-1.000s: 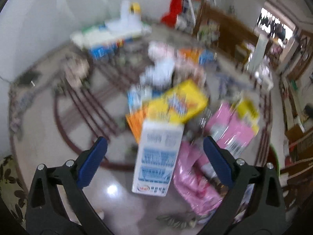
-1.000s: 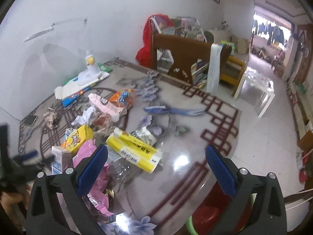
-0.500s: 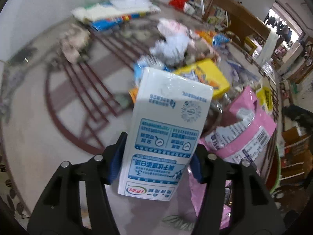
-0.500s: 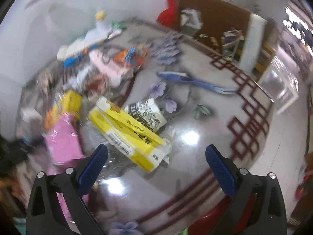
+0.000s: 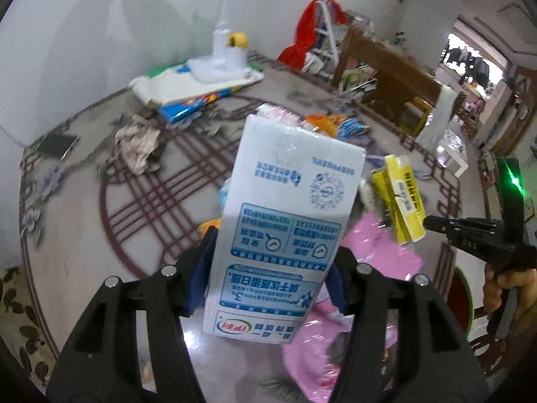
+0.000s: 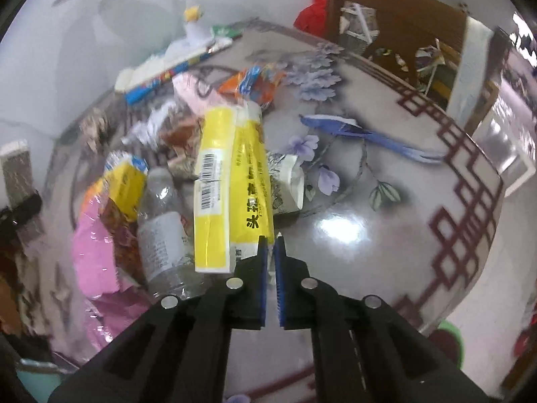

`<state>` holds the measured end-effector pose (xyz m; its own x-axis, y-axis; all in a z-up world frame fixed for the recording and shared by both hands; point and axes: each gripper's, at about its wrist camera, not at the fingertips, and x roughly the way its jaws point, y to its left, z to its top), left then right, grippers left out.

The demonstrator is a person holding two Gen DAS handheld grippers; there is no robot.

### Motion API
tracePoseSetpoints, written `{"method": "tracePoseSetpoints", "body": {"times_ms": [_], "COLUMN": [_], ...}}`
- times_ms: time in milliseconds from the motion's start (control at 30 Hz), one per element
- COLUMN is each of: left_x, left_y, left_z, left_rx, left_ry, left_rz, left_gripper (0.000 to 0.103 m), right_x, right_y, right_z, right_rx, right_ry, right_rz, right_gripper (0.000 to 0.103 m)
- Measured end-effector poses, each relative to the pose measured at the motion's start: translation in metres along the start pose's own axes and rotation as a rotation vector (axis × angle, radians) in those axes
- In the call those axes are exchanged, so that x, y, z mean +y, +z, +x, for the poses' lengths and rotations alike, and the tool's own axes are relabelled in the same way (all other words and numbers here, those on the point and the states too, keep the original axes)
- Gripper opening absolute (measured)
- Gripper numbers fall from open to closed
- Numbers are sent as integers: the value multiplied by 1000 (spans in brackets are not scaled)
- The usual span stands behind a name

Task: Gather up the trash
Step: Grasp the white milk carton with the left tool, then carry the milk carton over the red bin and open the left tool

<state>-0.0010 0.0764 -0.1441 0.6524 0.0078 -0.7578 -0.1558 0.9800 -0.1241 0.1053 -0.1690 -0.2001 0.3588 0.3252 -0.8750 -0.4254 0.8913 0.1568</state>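
the left gripper [image 5: 268, 277] is clamped on a white-and-blue milk carton [image 5: 285, 228], its blue pads pressed against the carton's two narrow sides; the carton is a smooth, glossy rectangular box, held tilted with its print upside down, and it hides most of the litter behind it on the table [image 5: 84, 235]; its lower edge is cut by the black jaw arms; the right gripper [image 6: 271, 262] has its ribbed blue pads nearly together, with only a thin slit between them; whether they pinch the edge of the yellow packet [image 6: 231, 191] just in front cannot be told, since the tips overlap it and the frame is blurred; the packet is long, flat, shiny plastic with a barcode and black characters; beside it lies a clear crumpled plastic bottle [image 6: 161, 231] with a pale label, partly under the packet; left of that, a creased pink foil wrapper [image 6: 94, 252] and a yellow snack bag [image 6: 124, 188], both smeared by motion; the table is polished, reflective stone with dark red lattice lines and painted purple flowers; crumpled paper [image 5: 137, 141] sits well apart, near the far edge.
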Motion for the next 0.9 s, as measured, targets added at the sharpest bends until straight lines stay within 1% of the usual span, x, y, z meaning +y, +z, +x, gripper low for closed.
{"method": "tracePoseSetpoints", "body": {"times_ms": [67,167,267,367,467,533,567,633,700,767,900], "left_x": [-11,-24,-39,-67,-107,-142,-155,-190,-221,-243,-279], "left_y": [3,5,7,8,5,0,-2,-11,-20,-25,-41], "left_z": [-4,-13,-21,-25,-23,-18,-17,-13,-10,-8,0], "left_rx": [-17,-20,-28,-22,-6,23,32,48,65,82,113], "left_ry": [-12,-36,-82,-138,-220,-294,-319,-378,-426,-470,-537], "left_rz": [26,24,39,87,159,215,235,305,368,395,465], "left_gripper": [56,56,56,56,56,56,56,56,56,56,56], "right_x": [-3,-4,-15,-36,-55,-71,-83,-97,-116,-132,-150], "right_y": [-1,-5,-13,-29,-51,-68,-81,-97,-117,-136,-166], "right_z": [-7,-21,-48,-81,-108,-124,-135,-148,-157,-162,-173], "right_rx": [-8,-27,-71,-115,-145,-152,-160,-163,-148,-138,-137], "right_ry": [11,24,26,8,-38,-67,-92,-119,-178,-197,-225], "right_rz": [22,42,98,168,211,251,288,331,387,457,545], "right_gripper": [4,4,2,0,0,0,0,0,0,0,0]}}
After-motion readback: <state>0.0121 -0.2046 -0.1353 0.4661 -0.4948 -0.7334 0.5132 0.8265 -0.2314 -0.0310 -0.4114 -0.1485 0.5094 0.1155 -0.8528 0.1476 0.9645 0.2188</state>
